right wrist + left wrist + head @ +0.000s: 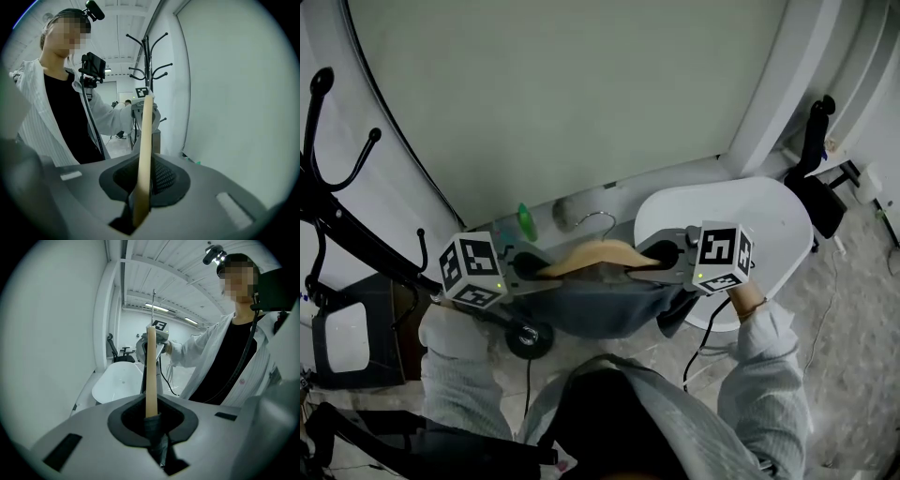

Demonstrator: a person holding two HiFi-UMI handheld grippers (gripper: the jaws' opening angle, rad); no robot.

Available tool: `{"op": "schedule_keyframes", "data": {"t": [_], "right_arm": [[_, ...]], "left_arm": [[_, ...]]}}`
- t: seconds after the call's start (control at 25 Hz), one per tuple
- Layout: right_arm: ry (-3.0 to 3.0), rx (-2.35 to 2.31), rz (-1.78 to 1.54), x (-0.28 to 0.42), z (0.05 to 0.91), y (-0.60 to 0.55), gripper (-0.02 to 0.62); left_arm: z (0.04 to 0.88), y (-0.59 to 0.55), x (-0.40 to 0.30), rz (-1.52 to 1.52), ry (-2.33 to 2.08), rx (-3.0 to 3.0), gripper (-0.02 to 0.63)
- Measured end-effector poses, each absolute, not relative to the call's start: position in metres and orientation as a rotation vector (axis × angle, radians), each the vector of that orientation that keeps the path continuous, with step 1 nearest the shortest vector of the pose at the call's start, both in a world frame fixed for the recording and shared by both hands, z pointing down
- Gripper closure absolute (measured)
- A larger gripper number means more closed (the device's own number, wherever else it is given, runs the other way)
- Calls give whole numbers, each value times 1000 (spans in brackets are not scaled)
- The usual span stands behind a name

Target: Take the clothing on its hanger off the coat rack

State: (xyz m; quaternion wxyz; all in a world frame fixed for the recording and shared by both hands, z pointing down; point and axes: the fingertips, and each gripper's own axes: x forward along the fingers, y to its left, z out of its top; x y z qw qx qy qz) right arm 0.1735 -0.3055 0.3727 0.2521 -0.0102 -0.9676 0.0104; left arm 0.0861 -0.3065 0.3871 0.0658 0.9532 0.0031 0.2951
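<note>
My L tool & R tool each pinch one end of the hanger, so I aim to hold it level, w/ the clothing clear of the coat rack.

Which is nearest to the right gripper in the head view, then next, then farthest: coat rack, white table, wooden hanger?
1. wooden hanger: its end is clamped in the right gripper, in the middle.
2. white table: just behind the gripper, on the right.
3. coat rack: far off on the left.
</note>
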Motion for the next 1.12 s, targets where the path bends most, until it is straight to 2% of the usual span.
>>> {"op": "schedule_keyframes", "data": {"t": [1.12], "right_arm": [[-2630, -82, 71, 186, 383, -318, 555]], "left_arm": [[398, -317, 99, 882, 49, 2829, 569]]}}
